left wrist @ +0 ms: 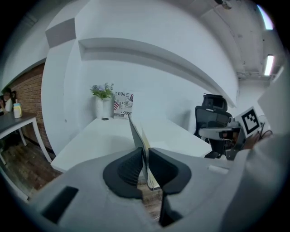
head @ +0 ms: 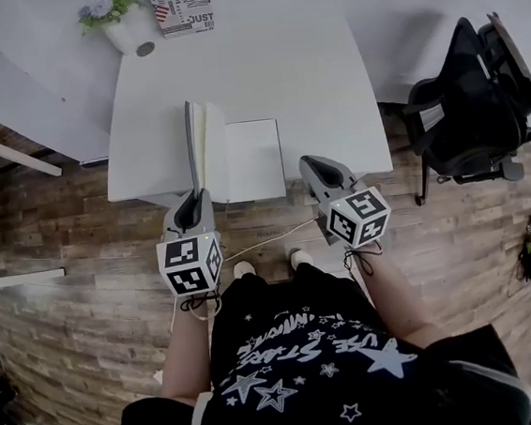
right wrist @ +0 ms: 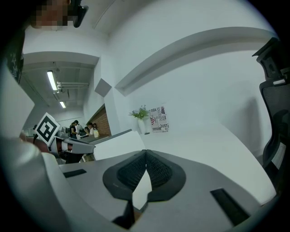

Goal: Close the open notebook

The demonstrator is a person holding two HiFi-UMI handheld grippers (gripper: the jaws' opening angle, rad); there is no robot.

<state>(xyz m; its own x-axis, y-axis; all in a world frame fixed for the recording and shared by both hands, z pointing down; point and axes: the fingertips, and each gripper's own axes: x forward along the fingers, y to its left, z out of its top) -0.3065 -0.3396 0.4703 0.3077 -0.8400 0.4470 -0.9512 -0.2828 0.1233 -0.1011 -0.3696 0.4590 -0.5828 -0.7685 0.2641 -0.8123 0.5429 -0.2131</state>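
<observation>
Open notebook [head: 241,157] sits at near edge of white table [head: 308,80], roughly centre, right half flat on the top. Left half, the cover [head: 192,144] plus some pages, stands about upright, on edge. Left gripper [head: 193,200] pinches that cover at its near bottom corner; the left gripper view shows the pads pressed onto it from both sides, with the cover rising away from the jaws [left wrist: 146,158]. Right gripper [head: 312,164] hovers off the near right of the notebook, not touching it, jaws pressed together with nothing between them [right wrist: 145,156]. Step in hand, as I judge it: swing the raised half over to the right onto the flat half. To do it well, keep the pinch firm but follow the arc round the spine, don't drag the book toward the table edge. Loose pages may flop back left, so carry them past vertical together. Right gripper could steady the flat page if the book slides. Let go only once the cover lies flat. Vase [head: 128,28] and sign card [head: 180,3] at far edge, well apart.
</observation>
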